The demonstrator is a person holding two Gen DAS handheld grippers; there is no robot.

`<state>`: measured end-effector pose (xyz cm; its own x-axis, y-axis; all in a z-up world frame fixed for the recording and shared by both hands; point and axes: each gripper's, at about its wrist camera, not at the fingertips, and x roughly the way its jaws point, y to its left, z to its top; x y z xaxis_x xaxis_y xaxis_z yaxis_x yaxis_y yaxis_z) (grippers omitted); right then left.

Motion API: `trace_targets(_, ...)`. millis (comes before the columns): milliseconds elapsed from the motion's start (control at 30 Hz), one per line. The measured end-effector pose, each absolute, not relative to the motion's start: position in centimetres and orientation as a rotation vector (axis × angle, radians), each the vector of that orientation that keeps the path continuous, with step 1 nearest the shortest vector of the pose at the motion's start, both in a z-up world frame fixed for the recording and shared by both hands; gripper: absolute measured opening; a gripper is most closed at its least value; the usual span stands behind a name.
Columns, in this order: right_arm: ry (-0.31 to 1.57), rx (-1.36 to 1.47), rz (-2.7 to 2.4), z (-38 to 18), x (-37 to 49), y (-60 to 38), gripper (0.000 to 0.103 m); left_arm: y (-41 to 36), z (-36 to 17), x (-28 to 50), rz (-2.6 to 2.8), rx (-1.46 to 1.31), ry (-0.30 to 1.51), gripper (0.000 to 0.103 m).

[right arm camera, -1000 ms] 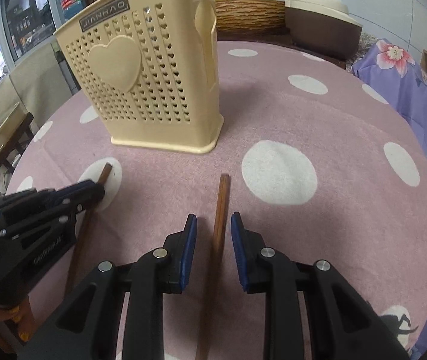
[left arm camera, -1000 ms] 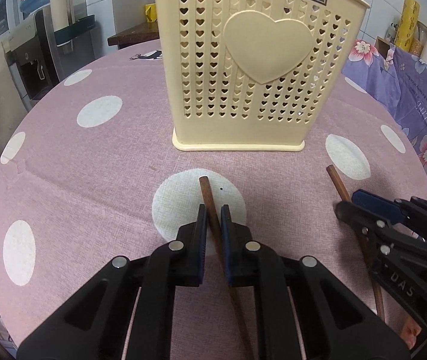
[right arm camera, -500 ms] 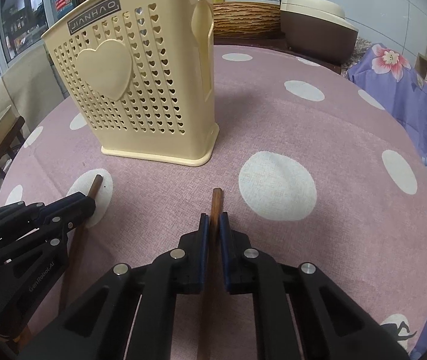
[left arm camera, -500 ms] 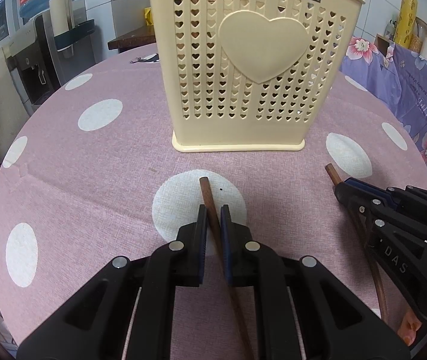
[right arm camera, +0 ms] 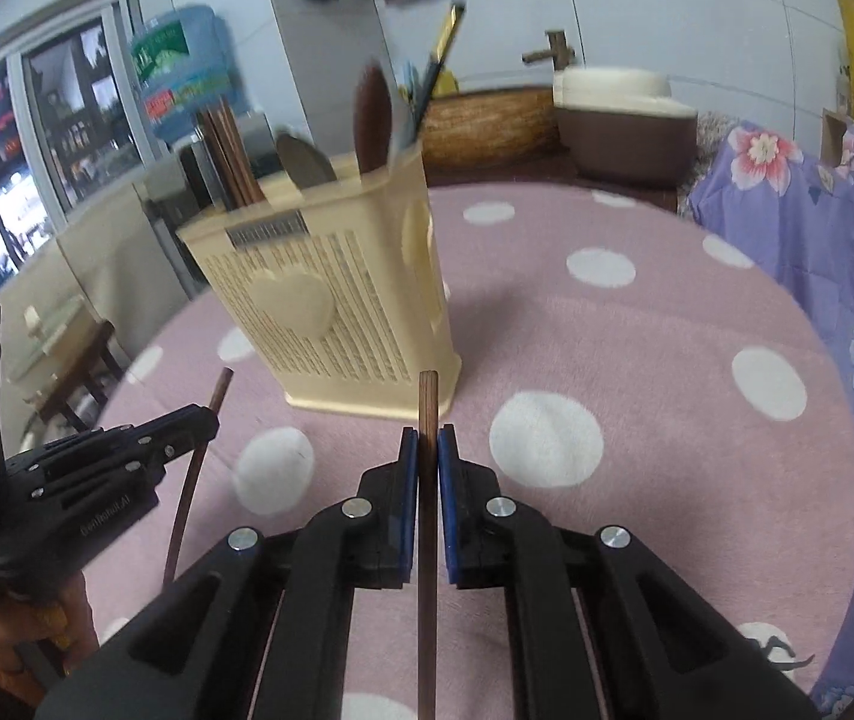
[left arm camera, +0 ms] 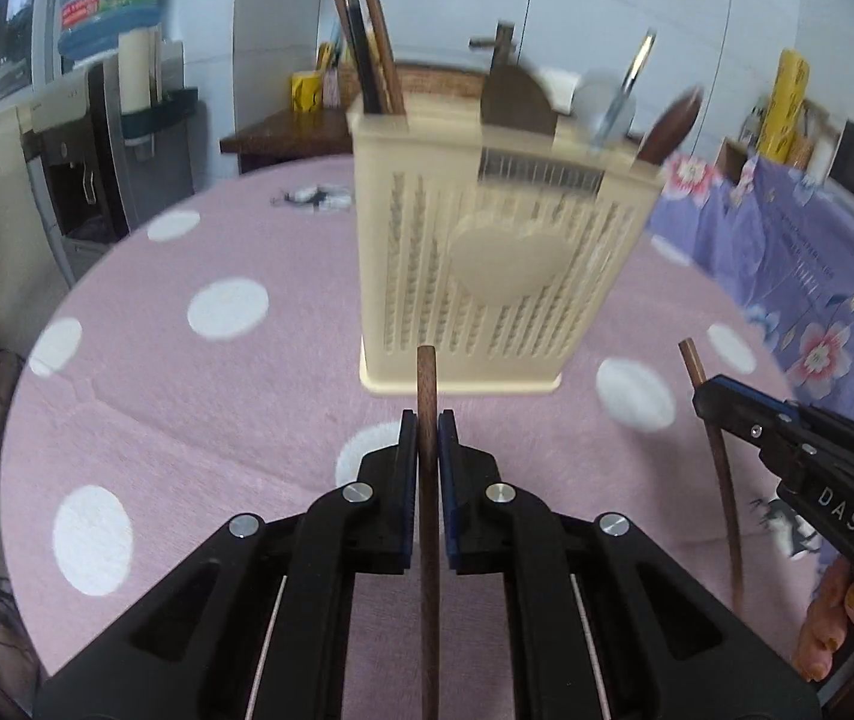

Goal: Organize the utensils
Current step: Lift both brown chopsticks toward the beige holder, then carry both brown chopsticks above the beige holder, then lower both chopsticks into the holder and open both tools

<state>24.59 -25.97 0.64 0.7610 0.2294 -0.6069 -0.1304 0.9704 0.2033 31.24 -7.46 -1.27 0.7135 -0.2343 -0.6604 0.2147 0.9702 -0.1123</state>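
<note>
A cream perforated utensil holder (left arm camera: 499, 282) (right arm camera: 331, 318) with a heart on its face stands on the pink polka-dot table. Chopsticks, spoons and a fork stick out of its top. My left gripper (left arm camera: 427, 426) is shut on a brown chopstick (left arm camera: 427, 384) lifted off the cloth, its tip pointing at the holder's base. My right gripper (right arm camera: 427, 441) is shut on a second brown chopstick (right arm camera: 428, 402), also raised. Each gripper shows in the other's view, the right gripper (left arm camera: 704, 391) at the right edge and the left gripper (right arm camera: 211, 417) at the left edge.
The round table (left arm camera: 187, 396) carries a pink cloth with white dots. A purple flowered cloth (left arm camera: 799, 276) lies to the right. A water dispenser (left arm camera: 103, 138) stands behind left. A brown and cream cooker (right arm camera: 625, 120) and a woven basket (right arm camera: 487, 120) sit beyond the table.
The right gripper closed on its chopstick. Both grippers then rose from the table with their chopsticks, and the holder's top with its utensils came into view.
</note>
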Motion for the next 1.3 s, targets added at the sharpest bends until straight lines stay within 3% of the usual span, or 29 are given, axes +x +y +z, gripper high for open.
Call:
trace_targets(300, 0.487, 0.173, 0.246, 8.1, 20.9, -27.6, 0.008, -4.4, 7.3, 27.6, -0.277, -0.045, 0.538, 0.007)
trace_targets(967, 0.428, 0.123, 0.268, 10.9, 20.8, -26.0, 0.008, -2.9, 11.4, 28.2, -0.266, -0.056, 0.453, 0.007)
trace_targets(1300, 0.365, 0.065, 0.315, 19.0, 24.1, -24.0, 0.008, -2.9, 20.4, 30.1, -0.355, -0.064, 0.385, 0.007)
